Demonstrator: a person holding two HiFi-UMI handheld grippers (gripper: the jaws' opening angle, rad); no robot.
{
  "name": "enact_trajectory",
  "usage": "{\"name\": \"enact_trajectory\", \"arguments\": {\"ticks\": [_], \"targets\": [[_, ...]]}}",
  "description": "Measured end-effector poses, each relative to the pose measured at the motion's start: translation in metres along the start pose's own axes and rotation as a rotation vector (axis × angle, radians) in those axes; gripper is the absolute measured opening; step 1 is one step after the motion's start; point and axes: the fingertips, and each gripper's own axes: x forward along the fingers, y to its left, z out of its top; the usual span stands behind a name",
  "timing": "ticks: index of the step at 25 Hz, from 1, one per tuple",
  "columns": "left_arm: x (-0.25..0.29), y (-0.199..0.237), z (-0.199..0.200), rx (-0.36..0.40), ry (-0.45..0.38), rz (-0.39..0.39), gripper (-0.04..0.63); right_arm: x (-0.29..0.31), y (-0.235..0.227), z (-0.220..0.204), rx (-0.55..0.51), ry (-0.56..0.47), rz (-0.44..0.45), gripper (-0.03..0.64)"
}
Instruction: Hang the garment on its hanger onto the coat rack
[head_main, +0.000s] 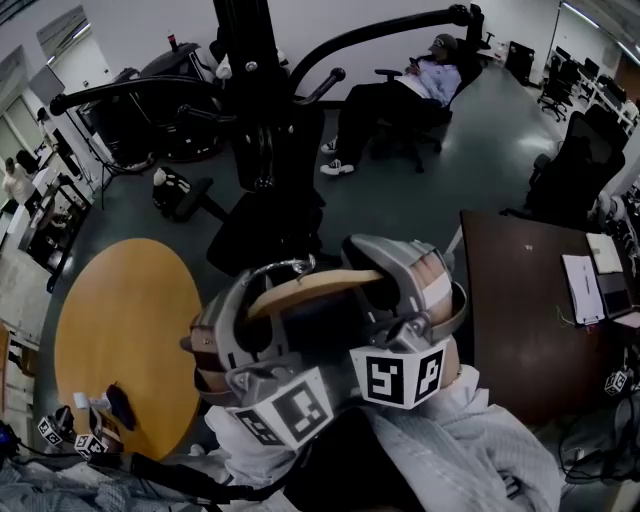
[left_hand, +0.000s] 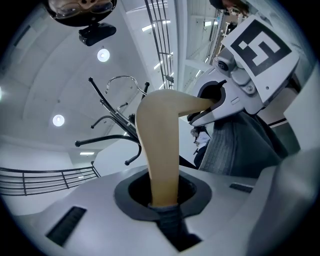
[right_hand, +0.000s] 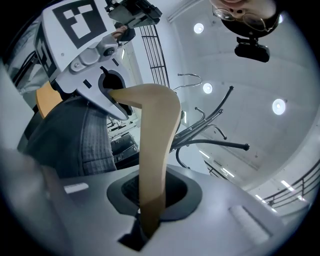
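The black coat rack (head_main: 250, 60) stands right ahead of the person, its curved arms reaching out to both sides above a round wooden table (head_main: 120, 330). From the gripper views its arms (left_hand: 107, 107) are seen from below, so the load sits lower than them and apart from them. The dark grey garment (left_hand: 235, 145) drapes from the hanger's shoulders, hanging close beside each gripper.

The wooden hanger (head_main: 310, 288) is carried level between the two tools, one on each shoulder. That probably keeps it from swinging and leaves the middle free. The left gripper (left_hand: 162, 200) has its jaws drawn in narrow and clamped on one wooden arm. The right gripper (right_hand: 150, 220) is closed the same way on the other arm (right_hand: 155, 150).

The metal hook (head_main: 285, 266) rises from the hanger's centre between the grippers and points towards the rack. It touches nothing yet, so the hanging is not done. The job now looks to be lifting the hanger until the hook clears one arm, then lowering it on.
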Motion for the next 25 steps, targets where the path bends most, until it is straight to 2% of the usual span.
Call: {"name": "enact_trajectory", "arguments": {"ticks": [6, 13, 17, 25], "targets": [[0.034, 0.011, -0.009, -0.002, -0.090, -0.052, 0.043, 0.027, -0.004, -0.002, -0.015, 0.079, -0.069, 0.026], [0.068, 0.012, -0.014, -0.020, -0.179, -0.160, 0.043, 0.045, -0.009, -0.011, -0.028, 0.210, -0.136, 0.026], [0.077, 0.006, -0.008, -0.029, -0.197, -0.201, 0.043, 0.046, -0.014, -0.019, -0.027, 0.239, -0.140, 0.026], [0.091, -0.004, -0.003, -0.046, -0.165, -0.233, 0.043, 0.053, -0.021, -0.034, -0.028, 0.246, -0.106, 0.023]]}}
